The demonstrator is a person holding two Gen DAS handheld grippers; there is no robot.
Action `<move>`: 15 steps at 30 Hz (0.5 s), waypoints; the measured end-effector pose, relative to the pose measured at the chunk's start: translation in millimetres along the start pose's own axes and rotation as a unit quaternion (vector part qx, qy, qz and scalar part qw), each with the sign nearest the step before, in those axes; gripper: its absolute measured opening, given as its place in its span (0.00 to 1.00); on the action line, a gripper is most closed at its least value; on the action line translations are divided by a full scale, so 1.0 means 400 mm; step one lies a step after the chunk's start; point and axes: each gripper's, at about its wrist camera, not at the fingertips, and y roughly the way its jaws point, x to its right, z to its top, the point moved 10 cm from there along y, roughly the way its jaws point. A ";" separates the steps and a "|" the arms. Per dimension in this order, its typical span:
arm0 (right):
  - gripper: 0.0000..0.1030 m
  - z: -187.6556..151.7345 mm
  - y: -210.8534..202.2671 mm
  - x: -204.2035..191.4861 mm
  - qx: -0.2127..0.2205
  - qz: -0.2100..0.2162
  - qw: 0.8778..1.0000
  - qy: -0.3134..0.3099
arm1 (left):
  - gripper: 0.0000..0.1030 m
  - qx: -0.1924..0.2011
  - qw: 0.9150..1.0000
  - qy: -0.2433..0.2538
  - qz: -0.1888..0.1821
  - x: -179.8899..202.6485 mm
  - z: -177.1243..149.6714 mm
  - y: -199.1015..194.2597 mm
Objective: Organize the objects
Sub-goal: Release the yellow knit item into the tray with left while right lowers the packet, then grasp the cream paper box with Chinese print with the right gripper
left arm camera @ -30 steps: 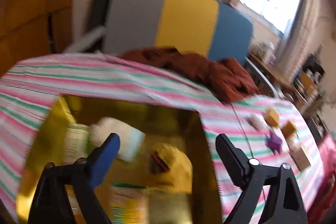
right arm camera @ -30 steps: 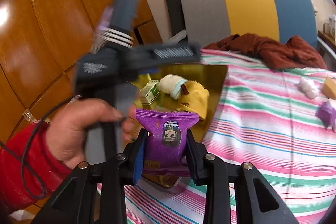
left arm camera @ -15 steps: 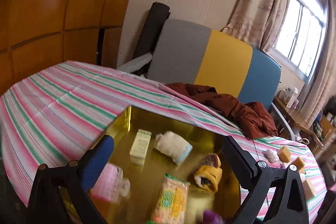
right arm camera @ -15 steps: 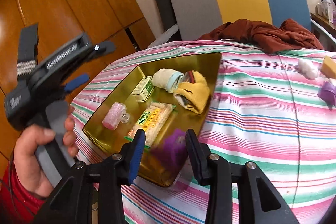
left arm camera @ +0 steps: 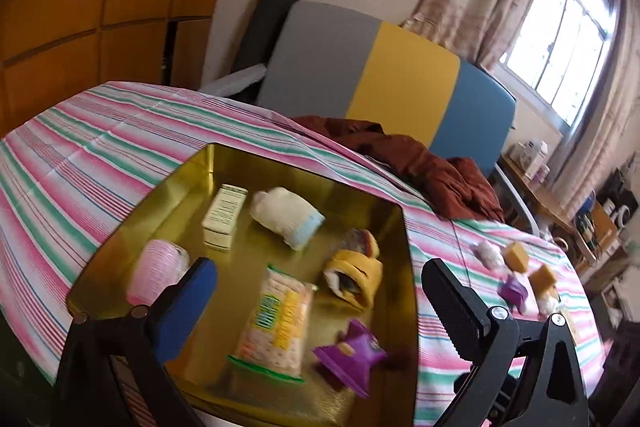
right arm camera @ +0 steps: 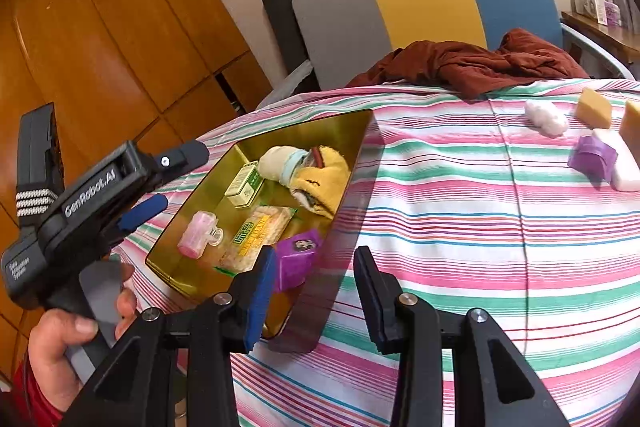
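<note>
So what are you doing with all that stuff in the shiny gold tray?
A person is tidying small things off the striped tablecloth into the gold tray, with a clamp tool in each hand. The right gripper and the left gripper are both open and hold nothing. A purple snack packet lies in the tray's near corner beside a cracker pack. A purple block and yellow blocks wait on the cloth.

Tricolour chair (left arm camera: 384, 75), brown cloth (right arm camera: 472, 63)

Home living room, curtained window (left arm camera: 560, 39), striped tablecloth (right arm camera: 460, 227), armchair (left arm camera: 380, 79)
</note>
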 end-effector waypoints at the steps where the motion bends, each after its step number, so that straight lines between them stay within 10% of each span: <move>1: 0.39 0.002 -0.004 0.007 0.002 -0.003 1.000 0.001 | 1.00 -0.002 1.000 0.004 -0.002 0.009 -0.003 0.000; 15: 0.39 -0.015 -0.068 0.193 0.006 -0.065 0.997 0.033 | 1.00 -0.055 0.993 0.085 -0.057 0.203 -0.106 0.006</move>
